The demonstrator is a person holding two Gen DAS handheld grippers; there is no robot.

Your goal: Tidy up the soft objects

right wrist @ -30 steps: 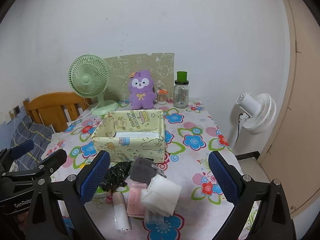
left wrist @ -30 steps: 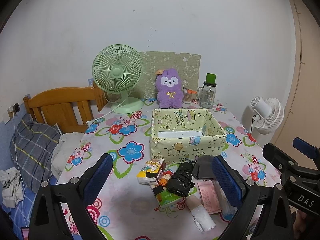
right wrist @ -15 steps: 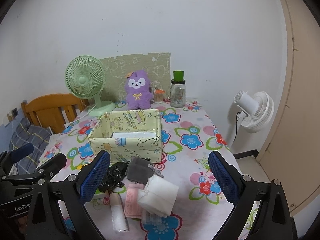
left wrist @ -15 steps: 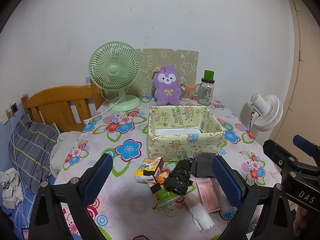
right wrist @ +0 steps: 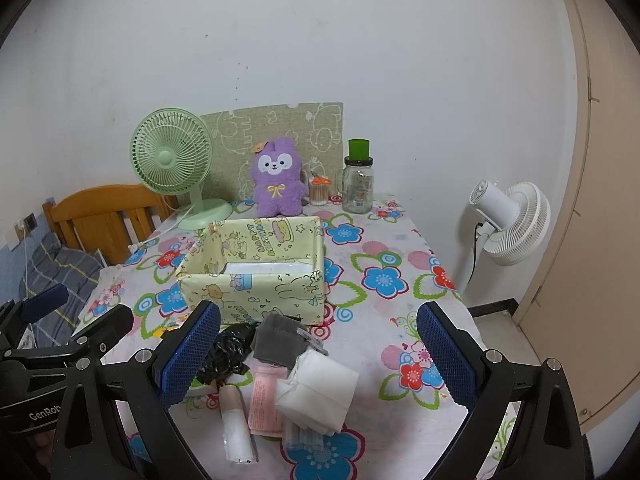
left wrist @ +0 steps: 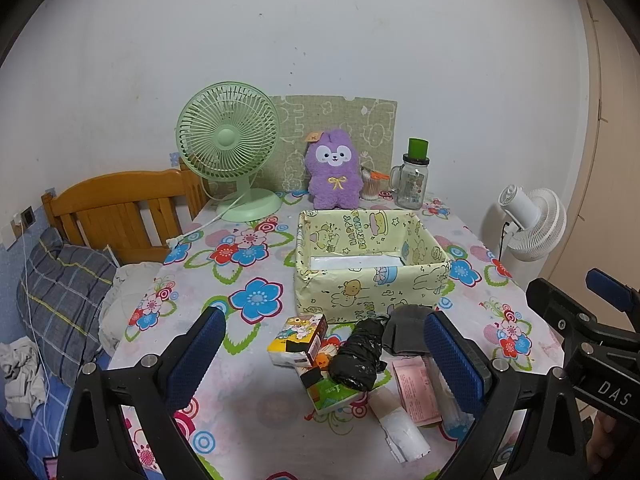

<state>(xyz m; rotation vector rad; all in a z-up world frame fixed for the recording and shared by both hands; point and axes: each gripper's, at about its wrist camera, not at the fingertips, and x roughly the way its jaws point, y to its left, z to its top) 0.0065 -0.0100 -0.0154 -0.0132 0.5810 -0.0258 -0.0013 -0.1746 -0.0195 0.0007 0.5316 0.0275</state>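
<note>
Both tools are spread wide and hold nothing. Seen from the left wrist, the left tool (left wrist: 324, 356) hangs over a little pile at the near edge of the flowery cloth surface (left wrist: 256, 248), just in front of the open yellow cartoon-print paper box (left wrist: 370, 256). Under it lie a small bright printed tissue pack (left wrist: 298, 340), a crumpled black plastic bag roll (left wrist: 358, 360) and a soft grey cloth pouch (left wrist: 404, 328). The bag roll looks light and squishy; I think it is best pinched across its fat middle, since the shiny plastic may slip. Seen from the right wrist, the right tool (right wrist: 318, 356) hangs over the same pile, with a folded white soft pad (right wrist: 320, 392), a flat pink packet (right wrist: 266, 398) and a thin white rolled bag (right wrist: 238, 426) closest. The pad looks puffy and light, so a gentle squeeze across its middle should do. The thin packet lies flat on the cloth and may be harder to pick up.
</note>
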